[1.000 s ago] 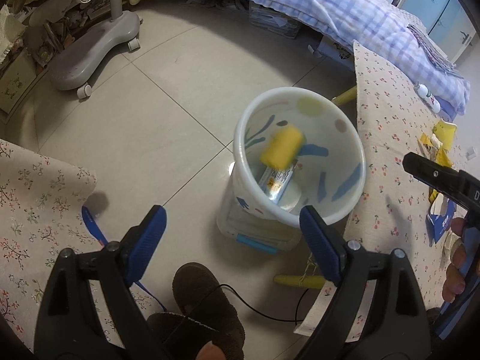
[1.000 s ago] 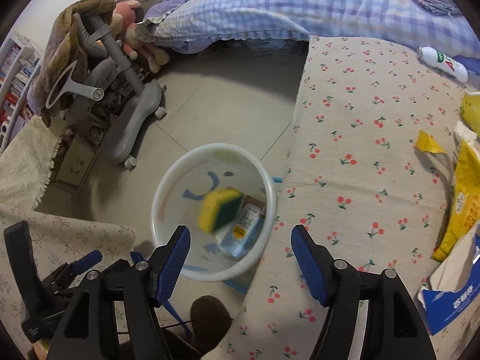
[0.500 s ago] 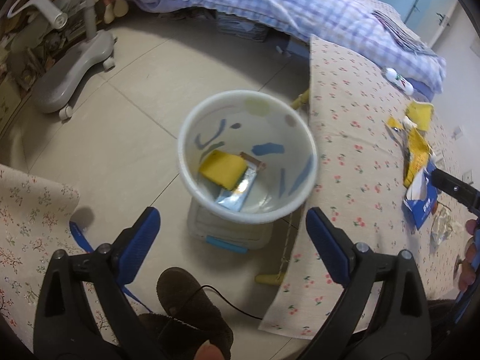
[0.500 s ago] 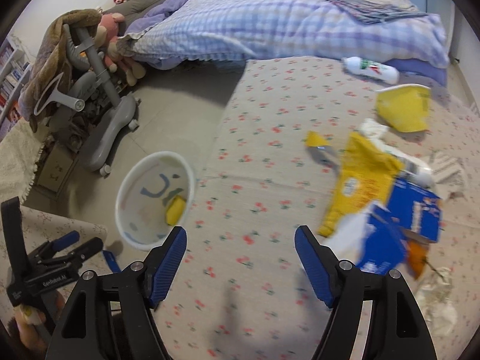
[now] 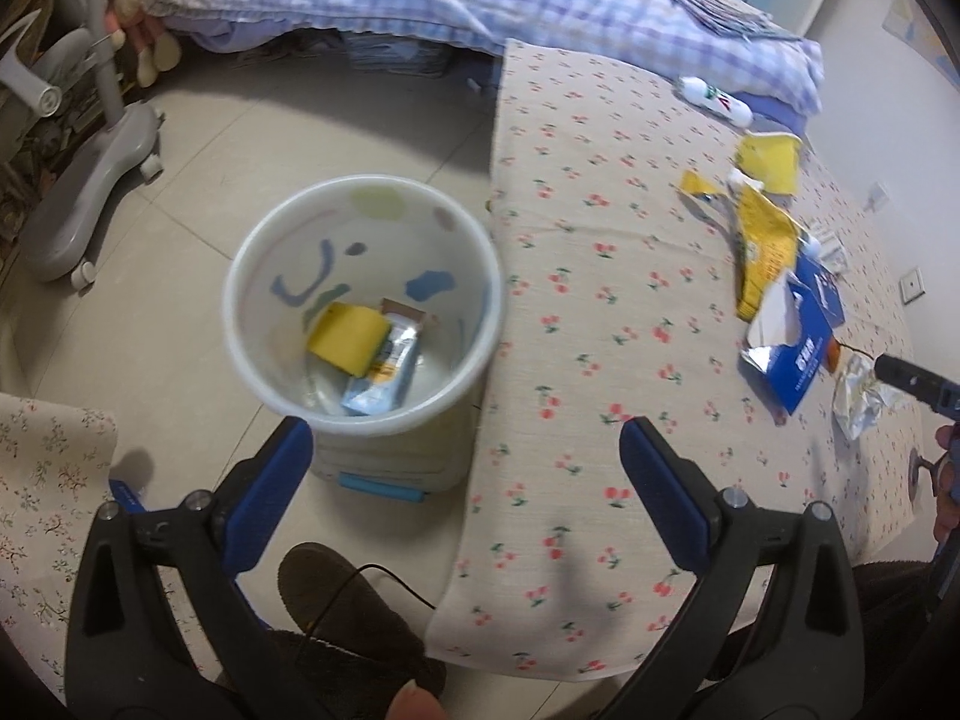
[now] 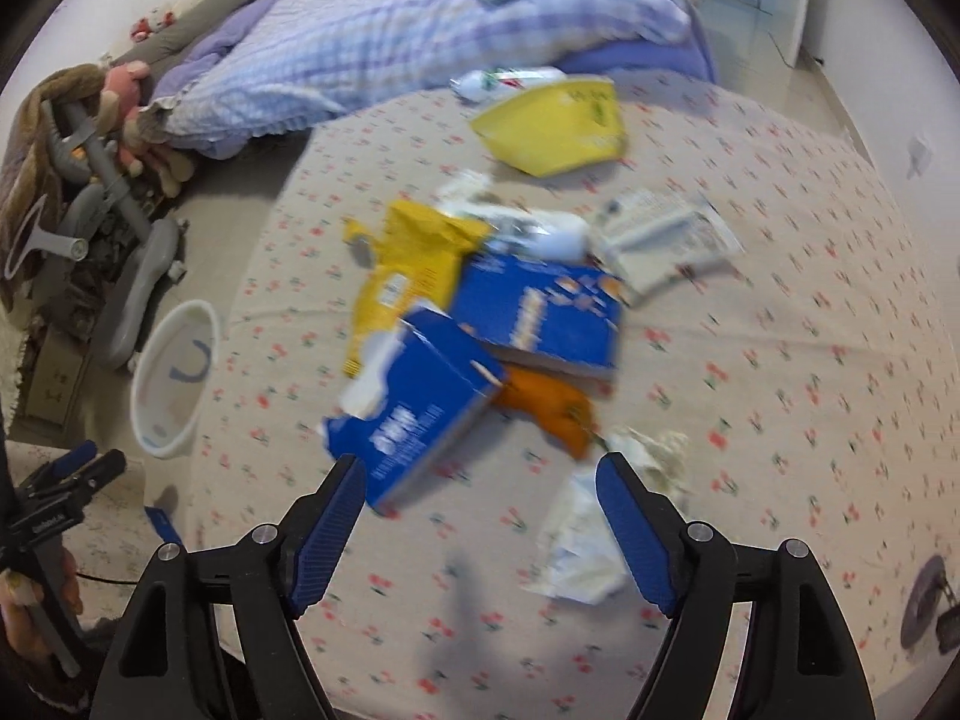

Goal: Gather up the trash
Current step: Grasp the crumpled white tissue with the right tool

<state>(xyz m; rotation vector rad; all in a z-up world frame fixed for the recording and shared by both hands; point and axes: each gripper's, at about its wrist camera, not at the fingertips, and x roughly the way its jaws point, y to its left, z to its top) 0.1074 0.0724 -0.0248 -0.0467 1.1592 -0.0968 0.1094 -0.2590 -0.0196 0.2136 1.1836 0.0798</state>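
Right hand-held gripper (image 6: pixel 480 483) lines up on desk litter, jaws spread and empty

Left hand-held gripper (image 5: pixel 465 456), also spread, hovers by the floor bin (image 5: pixel 252 354) holding a sponge (image 5: pixel 348 339); next likely calls for closing on the torn blue carton (image 6: pixel 420 408) nearest the right jaws

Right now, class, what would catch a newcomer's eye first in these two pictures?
The heap of torn blue cardboard boxes and yellow crinkled wrappers in the middle of the cherry-print tablecloth. Next, the round white plastic bin on the floor beside the table, holding a yellow sponge.
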